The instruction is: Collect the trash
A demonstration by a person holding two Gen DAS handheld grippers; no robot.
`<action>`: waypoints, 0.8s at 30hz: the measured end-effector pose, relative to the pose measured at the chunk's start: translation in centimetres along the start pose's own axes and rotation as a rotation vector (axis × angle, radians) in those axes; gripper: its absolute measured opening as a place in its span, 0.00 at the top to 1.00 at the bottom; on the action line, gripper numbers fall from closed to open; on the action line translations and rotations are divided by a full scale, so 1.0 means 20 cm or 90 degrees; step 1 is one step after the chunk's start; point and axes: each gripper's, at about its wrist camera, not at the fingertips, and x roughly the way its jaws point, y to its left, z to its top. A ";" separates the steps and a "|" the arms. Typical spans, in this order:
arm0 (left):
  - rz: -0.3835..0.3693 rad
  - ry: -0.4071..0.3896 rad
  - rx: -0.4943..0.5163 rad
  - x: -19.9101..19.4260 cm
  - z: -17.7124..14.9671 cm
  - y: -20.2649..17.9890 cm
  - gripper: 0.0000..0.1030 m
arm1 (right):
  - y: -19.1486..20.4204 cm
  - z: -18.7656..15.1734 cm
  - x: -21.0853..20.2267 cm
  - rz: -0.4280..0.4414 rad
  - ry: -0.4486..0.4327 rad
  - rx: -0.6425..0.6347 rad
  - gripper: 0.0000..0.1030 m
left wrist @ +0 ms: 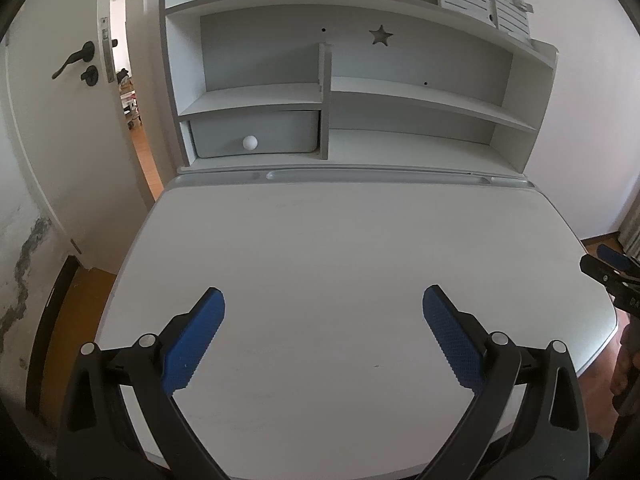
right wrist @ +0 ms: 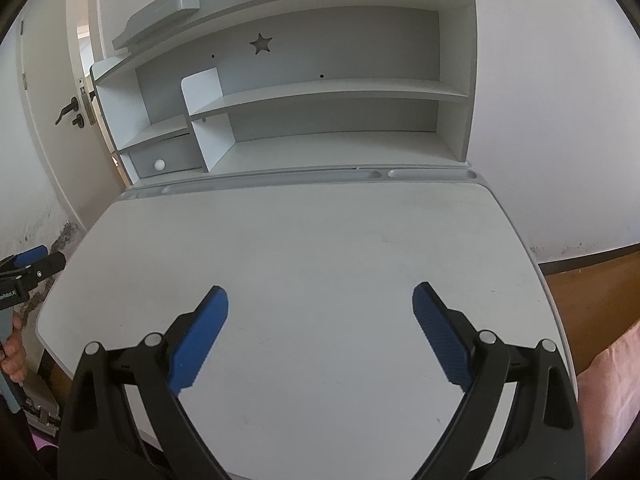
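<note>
No trash shows in either view. My left gripper (left wrist: 323,300) is open and empty, held over the near part of the white desk top (left wrist: 340,248). My right gripper (right wrist: 320,296) is open and empty over the same desk top (right wrist: 304,248). The right gripper also shows at the right edge of the left wrist view (left wrist: 612,270). The left gripper shows at the left edge of the right wrist view (right wrist: 30,266).
A grey-white shelf hutch (left wrist: 360,92) stands at the back of the desk, with a drawer with a white knob (left wrist: 250,143). An open door (left wrist: 76,64) is at the left. Wooden floor (right wrist: 588,292) lies to the right of the desk.
</note>
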 end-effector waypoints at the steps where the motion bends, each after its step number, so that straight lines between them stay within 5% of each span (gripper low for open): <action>1: -0.001 0.000 0.001 0.00 0.00 0.00 0.06 | 0.00 0.00 0.00 0.000 0.000 -0.001 0.12; 24: -0.006 0.001 0.000 0.02 0.00 0.00 0.06 | 0.02 0.00 0.01 0.005 0.008 -0.013 0.12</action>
